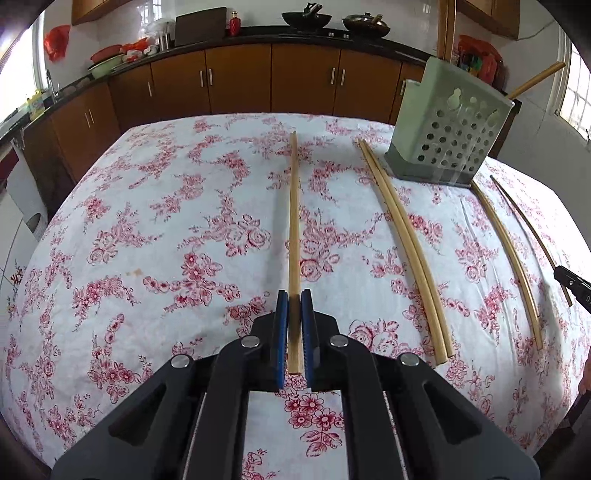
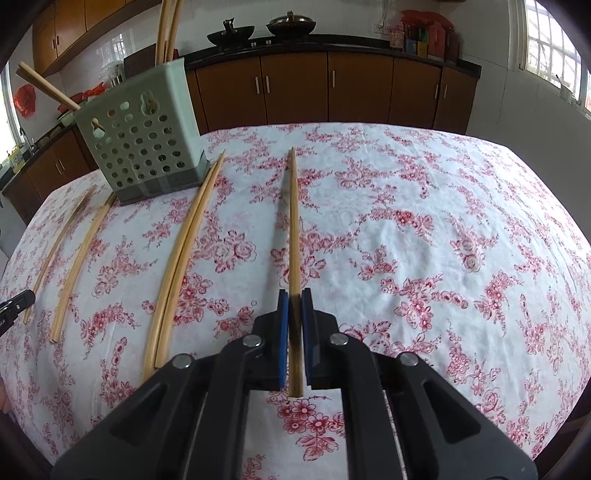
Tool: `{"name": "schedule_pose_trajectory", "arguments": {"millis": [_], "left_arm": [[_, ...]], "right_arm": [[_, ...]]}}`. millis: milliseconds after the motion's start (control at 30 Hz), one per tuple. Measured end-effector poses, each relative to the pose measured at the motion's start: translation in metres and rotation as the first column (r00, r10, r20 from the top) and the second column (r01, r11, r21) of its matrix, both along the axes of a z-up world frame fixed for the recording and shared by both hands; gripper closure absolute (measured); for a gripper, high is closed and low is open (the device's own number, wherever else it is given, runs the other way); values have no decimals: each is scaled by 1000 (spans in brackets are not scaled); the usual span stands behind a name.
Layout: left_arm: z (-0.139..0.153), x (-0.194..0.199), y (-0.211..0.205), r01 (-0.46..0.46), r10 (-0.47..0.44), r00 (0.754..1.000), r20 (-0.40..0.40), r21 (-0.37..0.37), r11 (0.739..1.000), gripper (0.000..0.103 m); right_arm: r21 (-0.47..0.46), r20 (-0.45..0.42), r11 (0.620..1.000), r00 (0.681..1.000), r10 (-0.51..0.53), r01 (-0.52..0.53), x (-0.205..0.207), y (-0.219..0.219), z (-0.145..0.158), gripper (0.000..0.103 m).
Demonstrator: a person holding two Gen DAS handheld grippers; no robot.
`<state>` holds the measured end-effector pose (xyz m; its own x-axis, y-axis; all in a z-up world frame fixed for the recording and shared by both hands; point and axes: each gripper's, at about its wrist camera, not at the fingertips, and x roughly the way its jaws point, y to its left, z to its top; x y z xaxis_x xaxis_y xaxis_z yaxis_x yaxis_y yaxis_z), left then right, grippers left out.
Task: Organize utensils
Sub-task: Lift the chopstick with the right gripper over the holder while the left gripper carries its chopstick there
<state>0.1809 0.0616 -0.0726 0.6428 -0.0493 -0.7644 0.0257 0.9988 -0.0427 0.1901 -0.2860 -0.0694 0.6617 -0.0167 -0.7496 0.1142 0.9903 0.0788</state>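
My left gripper [image 1: 294,301] is shut on a bamboo chopstick [image 1: 294,221] that points away along the flowered tablecloth. My right gripper [image 2: 294,299] is shut on another bamboo chopstick [image 2: 293,229], held a little above the cloth, with its shadow to its left. A pale green perforated utensil holder [image 1: 450,136] stands at the back, also seen in the right wrist view [image 2: 142,133], with chopsticks sticking out of it. A pair of chopsticks [image 1: 406,240] lies between the grippers, also in the right wrist view [image 2: 184,251].
Two single chopsticks [image 1: 509,258] [image 1: 532,232] lie right of the holder in the left wrist view. The table's flowered cloth [image 2: 443,240] stretches wide to the right. Brown kitchen cabinets [image 1: 240,77] with woks [image 1: 306,18] stand behind the table.
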Motion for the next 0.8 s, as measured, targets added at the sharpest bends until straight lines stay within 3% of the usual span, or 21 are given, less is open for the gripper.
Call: {"name": "schedule_pose_trajectory", "arguments": {"millis": [200, 500, 633, 800], "left_arm": [[55, -3, 8, -14, 22, 989, 145, -55, 998, 96], [138, -4, 19, -22, 86, 930, 357, -180, 983, 96], [156, -3, 18, -19, 93, 909, 405, -183, 983, 96], [162, 0, 16, -17, 87, 902, 423, -166, 986, 96]], "right_arm": [[17, 153, 1000, 988, -24, 22, -10, -11, 52, 95], [45, 371, 998, 927, -51, 37, -17, -25, 122, 95], [51, 405, 998, 912, -59, 42, -15, -27, 134, 95], [41, 414, 998, 909, -52, 39, -9, -23, 136, 95]]}}
